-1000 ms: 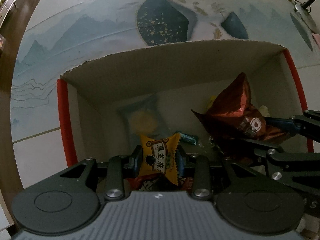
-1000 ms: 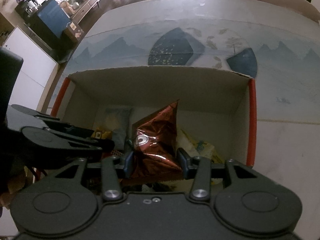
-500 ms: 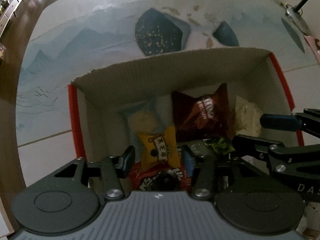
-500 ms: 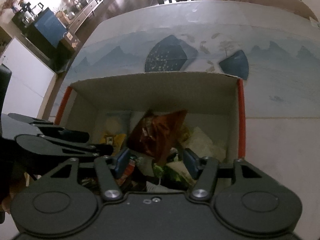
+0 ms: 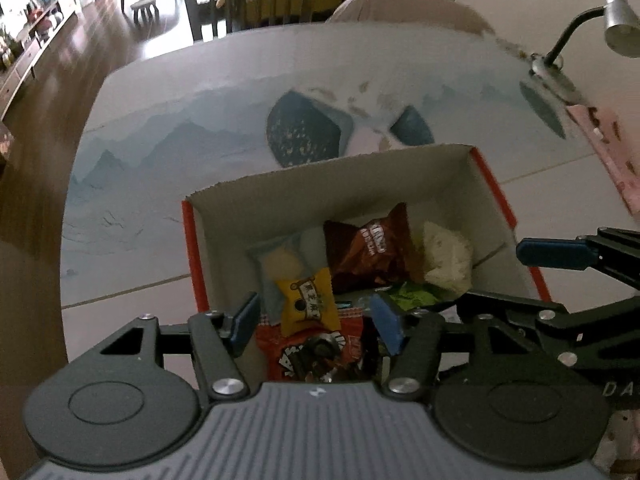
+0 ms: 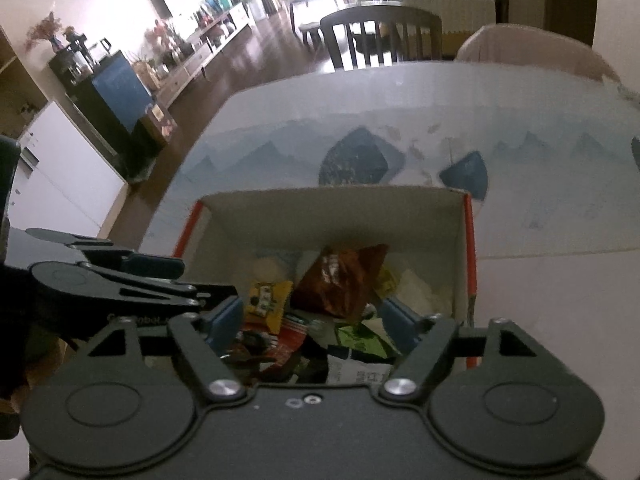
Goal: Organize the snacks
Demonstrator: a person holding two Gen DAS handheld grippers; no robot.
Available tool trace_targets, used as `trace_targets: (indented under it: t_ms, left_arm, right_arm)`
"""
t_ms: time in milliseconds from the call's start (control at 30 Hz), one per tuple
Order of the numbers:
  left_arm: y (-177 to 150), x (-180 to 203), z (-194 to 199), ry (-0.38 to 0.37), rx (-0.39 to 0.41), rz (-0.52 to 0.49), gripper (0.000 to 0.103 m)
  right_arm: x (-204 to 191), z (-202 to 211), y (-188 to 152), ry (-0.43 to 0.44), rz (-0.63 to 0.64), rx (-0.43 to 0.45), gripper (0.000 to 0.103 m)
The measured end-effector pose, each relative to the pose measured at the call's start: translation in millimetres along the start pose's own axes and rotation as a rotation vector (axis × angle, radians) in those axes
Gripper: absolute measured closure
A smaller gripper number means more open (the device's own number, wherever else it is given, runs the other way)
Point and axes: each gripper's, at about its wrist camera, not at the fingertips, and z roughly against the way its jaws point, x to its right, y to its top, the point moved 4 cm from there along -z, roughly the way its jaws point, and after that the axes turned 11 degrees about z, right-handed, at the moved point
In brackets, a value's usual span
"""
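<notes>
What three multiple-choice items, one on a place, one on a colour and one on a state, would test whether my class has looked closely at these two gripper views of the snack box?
1. Where does the yellow snack packet lie?
A. On the bare table beside the box
B. Inside the cardboard box, among other snacks
C. Clamped in the right gripper

2. What colour are the side edges of the box?
A. Red
B. Green
C. Black

3. How does the left gripper stand?
A. Shut on the yellow packet
B. Shut on nothing
C. Open, its pads touching nothing

Answers:
1 B: the packet rests on the pile within the box walls, next to the brown foil bag.
2 A: red strips run along both sides of the box.
3 C: its jaws have just been opening, and the pads stand clear on either side of the snacks below.
</notes>
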Motion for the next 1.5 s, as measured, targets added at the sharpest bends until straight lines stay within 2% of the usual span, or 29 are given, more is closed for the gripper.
trace_targets:
  t_ms: [233, 333, 500, 567, 800, 967, 1133, 1233, 1300, 1500]
  left_arm:
    - [-18.7, -1.4, 30.5, -0.031, 0.063, -0.014, 0.042]
    - [-26.6, -0.5, 42.0, -0.037, 0.093, -0.032, 0.034]
    - [-38.2, 1.1, 57.1, -0.072, 0.125, -0.049, 0.034]
    - [-42.4, 1.4, 61.9, -0.076, 0.135, -0.056, 0.034]
    - [-54.0, -0.7, 71.4, -0.082, 0.174, -0.044, 0.034]
    - [-61.4, 3.8, 76.3, -0.063, 0.215, -0.027, 0.033]
    - [-64.4, 7.2, 82.3, -0.055, 0.238, 0.004, 0.022]
    - [-64.7, 9.2, 86.4, -0.066, 0.257, 0.041, 0.014]
    - [-65.0, 11.2, 88.4, -0.082, 0.264, 0.070, 0.004]
    - [-69.4, 20.4, 88.6, -0.073, 0.267, 0.091, 0.002]
  right_arm:
    - [-15.4, 27.1, -9.3, -0.015, -0.017, 0.087, 0.020]
    - [-19.6, 37.6, -14.4, -0.023, -0.036, 0.123, 0.019]
    - [-26.4, 53.8, -25.0, -0.025, -0.067, 0.166, 0.015]
    - [-29.5, 58.6, -27.8, -0.032, -0.066, 0.177, 0.009]
    - [-31.0, 64.1, -34.7, 0.007, -0.084, 0.181, 0.004]
    - [-31.3, 65.2, -41.3, -0.003, -0.028, 0.179, 0.001]
    - [-26.6, 69.4, -45.0, -0.038, -0.008, 0.203, 0.000]
    - [-22.8, 74.6, -46.4, -0.044, -0.023, 0.260, 0.000]
    - [-21.5, 78.6, -47.8, -0.044, -0.016, 0.289, 0.000]
    - [-17.8, 85.4, -50.1, -0.072, -0.015, 0.333, 0.000]
